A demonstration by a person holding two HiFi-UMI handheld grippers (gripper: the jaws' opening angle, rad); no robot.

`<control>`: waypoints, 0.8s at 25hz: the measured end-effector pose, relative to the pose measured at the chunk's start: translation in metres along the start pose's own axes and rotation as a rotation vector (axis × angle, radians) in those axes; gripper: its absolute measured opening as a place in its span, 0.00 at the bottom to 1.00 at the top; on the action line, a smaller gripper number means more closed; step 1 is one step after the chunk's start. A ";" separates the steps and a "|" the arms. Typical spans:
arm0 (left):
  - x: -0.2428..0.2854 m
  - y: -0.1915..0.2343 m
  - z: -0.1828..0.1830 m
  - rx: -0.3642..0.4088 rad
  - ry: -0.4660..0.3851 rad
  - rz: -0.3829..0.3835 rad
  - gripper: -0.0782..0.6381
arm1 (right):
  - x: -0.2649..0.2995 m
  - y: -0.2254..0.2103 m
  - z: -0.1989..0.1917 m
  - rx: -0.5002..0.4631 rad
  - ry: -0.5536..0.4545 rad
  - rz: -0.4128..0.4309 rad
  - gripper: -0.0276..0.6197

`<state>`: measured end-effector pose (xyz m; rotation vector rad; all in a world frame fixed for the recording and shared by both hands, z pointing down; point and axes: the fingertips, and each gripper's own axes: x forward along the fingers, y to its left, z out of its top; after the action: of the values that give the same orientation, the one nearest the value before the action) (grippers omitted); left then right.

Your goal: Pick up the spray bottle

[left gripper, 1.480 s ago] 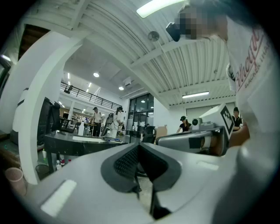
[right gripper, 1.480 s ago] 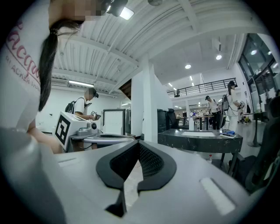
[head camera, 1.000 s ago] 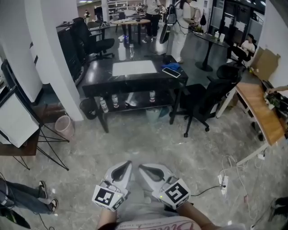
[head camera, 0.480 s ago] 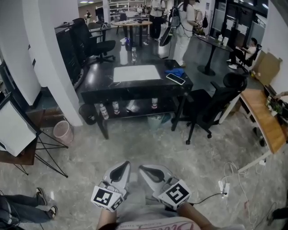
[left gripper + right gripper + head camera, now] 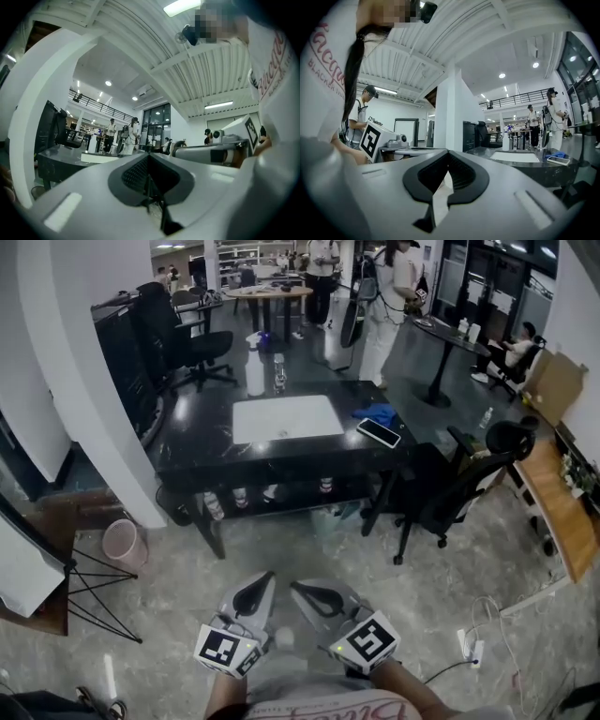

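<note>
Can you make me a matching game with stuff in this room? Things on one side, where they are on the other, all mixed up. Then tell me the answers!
Things:
1. spray bottle
2. blue cloth
3. pink bin
4. black chair

Places, as the head view shows them:
A. on the floor, left of the table
B. at the table's far edge, beside a clear bottle
C. on the table's right end, next to the phone
D. on the floor, right of the table

Pairs: 1-B, 2-C, 3-A, 4-D
</note>
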<state>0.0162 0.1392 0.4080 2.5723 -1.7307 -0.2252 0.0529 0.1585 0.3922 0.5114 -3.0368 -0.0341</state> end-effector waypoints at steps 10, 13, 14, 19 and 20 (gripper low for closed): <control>0.074 0.097 0.021 0.022 -0.035 -0.018 0.11 | 0.094 -0.075 0.016 -0.025 -0.009 -0.008 0.04; 0.087 0.114 0.026 0.030 -0.043 -0.015 0.11 | 0.113 -0.090 0.022 -0.039 -0.030 -0.001 0.04; 0.091 0.120 0.026 0.024 -0.046 -0.010 0.11 | 0.118 -0.095 0.023 -0.037 -0.034 -0.002 0.04; 0.107 0.137 0.017 -0.006 -0.032 -0.002 0.11 | 0.135 -0.116 0.012 -0.010 -0.008 -0.009 0.04; 0.110 0.139 0.014 -0.008 -0.025 -0.002 0.11 | 0.138 -0.121 0.009 -0.004 -0.001 -0.014 0.05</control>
<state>-0.0731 -0.0150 0.3978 2.5771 -1.7316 -0.2655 -0.0382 -0.0013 0.3872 0.5321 -3.0337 -0.0408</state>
